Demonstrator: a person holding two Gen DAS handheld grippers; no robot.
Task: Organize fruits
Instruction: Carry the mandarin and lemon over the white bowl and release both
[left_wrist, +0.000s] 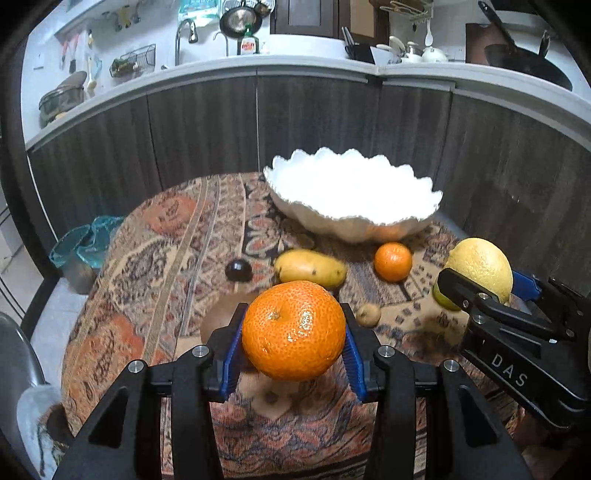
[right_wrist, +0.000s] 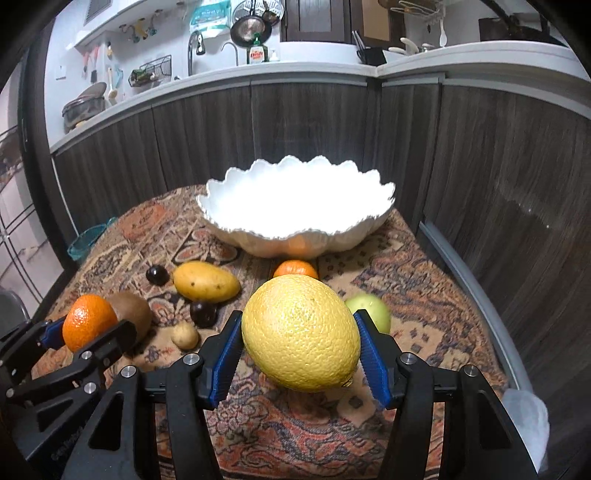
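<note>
My left gripper (left_wrist: 293, 334) is shut on a large orange (left_wrist: 293, 330) and holds it above the patterned tablecloth; it also shows in the right wrist view (right_wrist: 88, 326). My right gripper (right_wrist: 301, 345) is shut on a big yellow citrus (right_wrist: 301, 332), also seen in the left wrist view (left_wrist: 480, 267). A white scalloped bowl (left_wrist: 354, 218) (right_wrist: 295, 240) stands at the table's far side. On the cloth lie a small orange (left_wrist: 393, 261) (right_wrist: 295, 268), a yellow mango (left_wrist: 310, 268) (right_wrist: 206, 282), dark plums (right_wrist: 158, 275), a kiwi (right_wrist: 135, 314) and a green apple (right_wrist: 373, 312).
A small pale fruit (left_wrist: 368, 314) (right_wrist: 184, 335) lies near the grippers. Dark cabinet fronts (right_wrist: 332, 129) close behind the table. A teal-lined bin (left_wrist: 79, 254) stands left of the table. A chair (left_wrist: 18, 354) is at the left edge.
</note>
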